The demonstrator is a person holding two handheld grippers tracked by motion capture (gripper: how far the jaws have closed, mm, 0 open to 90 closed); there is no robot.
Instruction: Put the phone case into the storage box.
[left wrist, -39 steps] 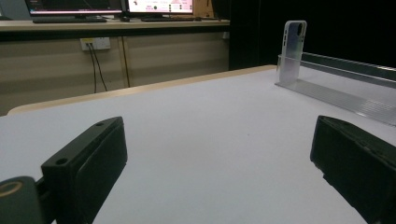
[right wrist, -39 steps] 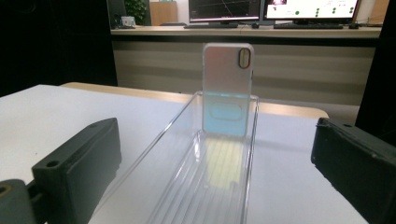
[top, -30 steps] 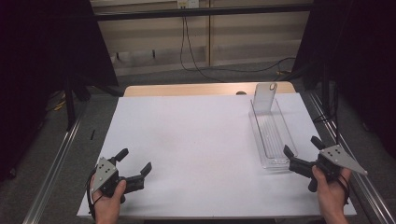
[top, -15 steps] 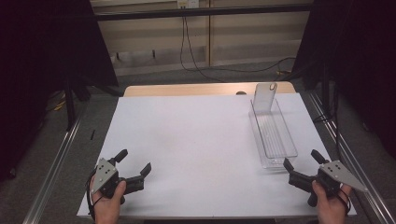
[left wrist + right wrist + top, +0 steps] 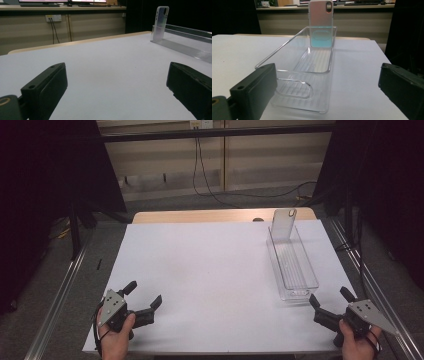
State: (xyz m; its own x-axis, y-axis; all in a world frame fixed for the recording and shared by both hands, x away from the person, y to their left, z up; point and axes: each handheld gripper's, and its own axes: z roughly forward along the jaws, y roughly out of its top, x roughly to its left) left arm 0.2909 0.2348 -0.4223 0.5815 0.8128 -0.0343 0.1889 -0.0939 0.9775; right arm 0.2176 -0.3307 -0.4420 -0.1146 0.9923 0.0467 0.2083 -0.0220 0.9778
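Currently: approach step judged | right gripper (image 5: 332,304) held spread, empty, near clear tray (image 5: 292,265) | phone case (image 5: 283,223) propped upright at tray's far end | left gripper (image 5: 145,297) spread, idle | next: reach forward needed.

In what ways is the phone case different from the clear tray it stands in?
The phone case stands upright at the far end, while the clear tray lies flat and long on the white table. The phone case looks frosted, with a pinkish tint; the clear tray is colourless with a ribbed floor. The phone case is much smaller than the clear tray. Both are see-through plastic.
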